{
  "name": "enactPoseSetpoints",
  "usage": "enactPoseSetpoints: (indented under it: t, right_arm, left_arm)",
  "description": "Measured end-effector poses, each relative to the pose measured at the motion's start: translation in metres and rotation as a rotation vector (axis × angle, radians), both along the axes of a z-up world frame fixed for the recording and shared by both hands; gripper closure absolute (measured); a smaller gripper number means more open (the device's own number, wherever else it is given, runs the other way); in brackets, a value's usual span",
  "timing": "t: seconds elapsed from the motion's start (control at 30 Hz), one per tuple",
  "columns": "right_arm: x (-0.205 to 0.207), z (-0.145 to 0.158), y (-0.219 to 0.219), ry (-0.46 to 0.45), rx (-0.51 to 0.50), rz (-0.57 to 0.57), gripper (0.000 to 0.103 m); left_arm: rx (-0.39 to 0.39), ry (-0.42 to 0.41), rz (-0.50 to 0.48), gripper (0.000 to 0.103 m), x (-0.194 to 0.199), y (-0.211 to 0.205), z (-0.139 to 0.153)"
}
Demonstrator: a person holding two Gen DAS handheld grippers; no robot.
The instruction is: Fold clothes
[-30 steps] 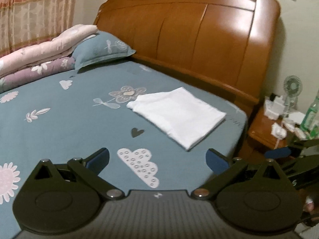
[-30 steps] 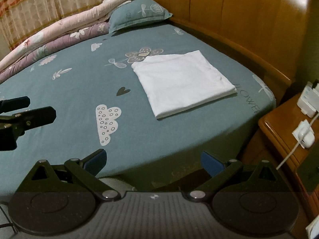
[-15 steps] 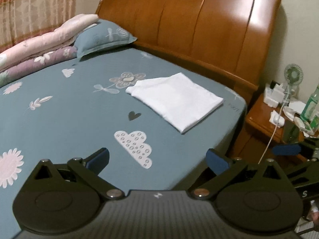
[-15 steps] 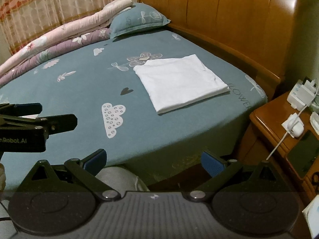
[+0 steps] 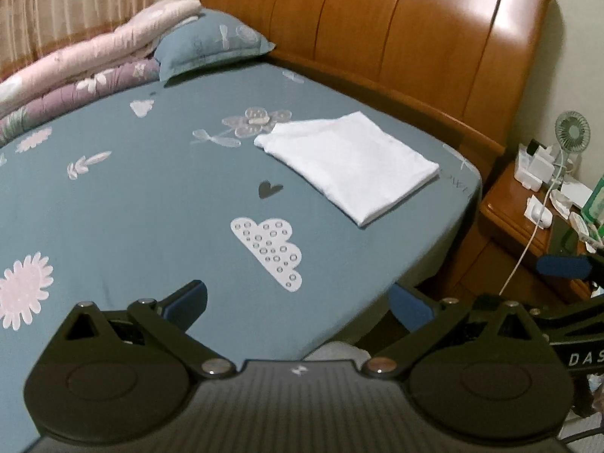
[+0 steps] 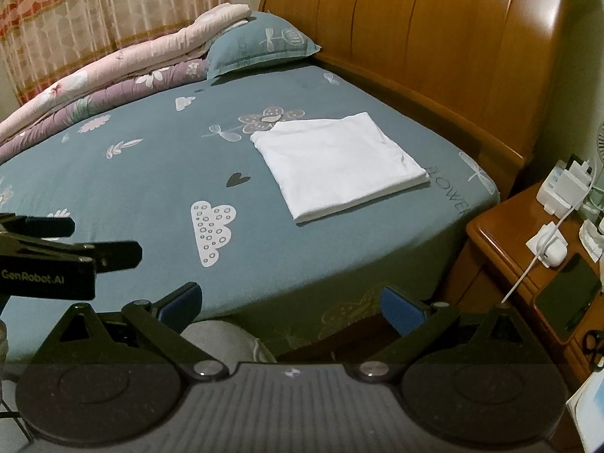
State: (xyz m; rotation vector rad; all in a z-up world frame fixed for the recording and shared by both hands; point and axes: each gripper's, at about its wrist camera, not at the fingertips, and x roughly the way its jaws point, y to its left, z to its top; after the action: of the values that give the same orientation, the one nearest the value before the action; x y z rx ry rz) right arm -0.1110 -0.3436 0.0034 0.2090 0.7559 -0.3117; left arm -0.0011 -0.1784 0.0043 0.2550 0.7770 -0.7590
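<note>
A folded white garment (image 5: 349,164) lies flat on the blue-grey patterned bed sheet (image 5: 151,196), on the right side of the bed and close to the wooden headboard (image 5: 396,34); it forms a neat rectangle, with one corner reaching the flower print and its near right edge just short of the mattress corner. The left gripper (image 5: 298,302) hangs over the near edge of the bed, its jaws spread wide and holding nothing, well apart from the garment. The right gripper (image 6: 290,304) is also held back from the bed, past the near edge of the mattress, its jaws wide apart and empty. In the right wrist view the left gripper shows at the left edge as a dark arm. A blue pillow (image 6: 260,45) and rolled quilts (image 6: 113,87) lie along the far left side, in front of a curtain (image 6: 94,11). To the right stands a wooden nightstand (image 6: 502,249) carrying a white charger and cable (image 6: 547,245), a dark phone (image 6: 568,296) and a small fan (image 5: 572,134).
</note>
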Motion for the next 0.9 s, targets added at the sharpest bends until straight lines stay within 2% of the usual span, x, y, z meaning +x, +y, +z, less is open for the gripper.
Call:
enactPoseSetpoints:
  t: [0.23, 0.37, 0.9]
  right_arm:
    - [0.0006, -0.0007, -0.0009, -0.003, 0.004, -0.004, 0.000]
    - [0.0010, -0.0006, -0.0006, -0.006, 0.005, -0.005, 0.000]
    - [-0.0012, -0.0019, -0.0032, -0.021, 0.018, -0.015, 0.000]
  left_arm:
    - [0.051, -0.060, 0.013, 0.001, -0.0067, -0.0024, 0.0032]
    - [0.062, -0.068, -0.001, 0.001, -0.0093, -0.0042, 0.0044]
    - [0.033, -0.045, 0.021, 0.001, -0.0034, -0.0015, 0.0063]
